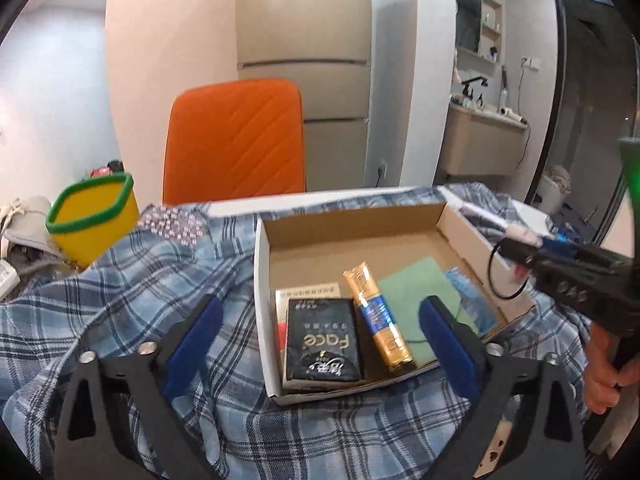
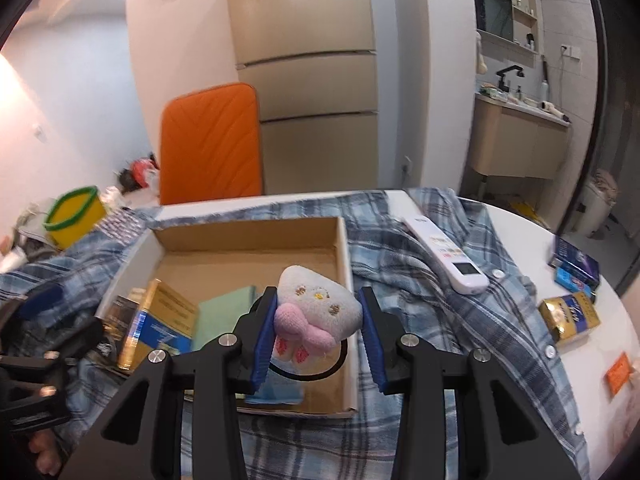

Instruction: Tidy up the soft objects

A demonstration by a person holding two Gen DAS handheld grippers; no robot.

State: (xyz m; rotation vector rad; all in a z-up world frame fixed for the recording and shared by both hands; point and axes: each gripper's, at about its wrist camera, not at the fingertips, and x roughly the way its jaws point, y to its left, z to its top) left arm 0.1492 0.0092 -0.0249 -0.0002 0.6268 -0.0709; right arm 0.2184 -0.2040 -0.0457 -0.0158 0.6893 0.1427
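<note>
An open cardboard box [image 1: 262, 280] [image 2: 344, 264] lies on a blue plaid shirt [image 1: 140, 280] [image 2: 440, 280]. In it lie a black "Face" tissue pack [image 1: 322, 344], a gold and blue tube [image 1: 378, 316] [image 2: 160, 320], a green cloth [image 1: 416, 292] [image 2: 224, 312] and a blue packet [image 1: 472, 300]. My left gripper [image 1: 320, 340] is open and empty over the box's near edge. My right gripper [image 2: 316, 336] is shut on a white plush hair tie with a pink bow [image 2: 316, 308], held above the box's right side. Its black elastic loop [image 1: 498, 276] hangs below.
A yellow basket with a green rim [image 1: 92, 220] [image 2: 74, 216] stands at the left. An orange chair [image 1: 236, 140] [image 2: 212, 144] is behind the table. A white remote [image 2: 444, 256], a gold pack [image 2: 570, 316], blue packs [image 2: 576, 268] and an orange card [image 2: 620, 372] lie at the right.
</note>
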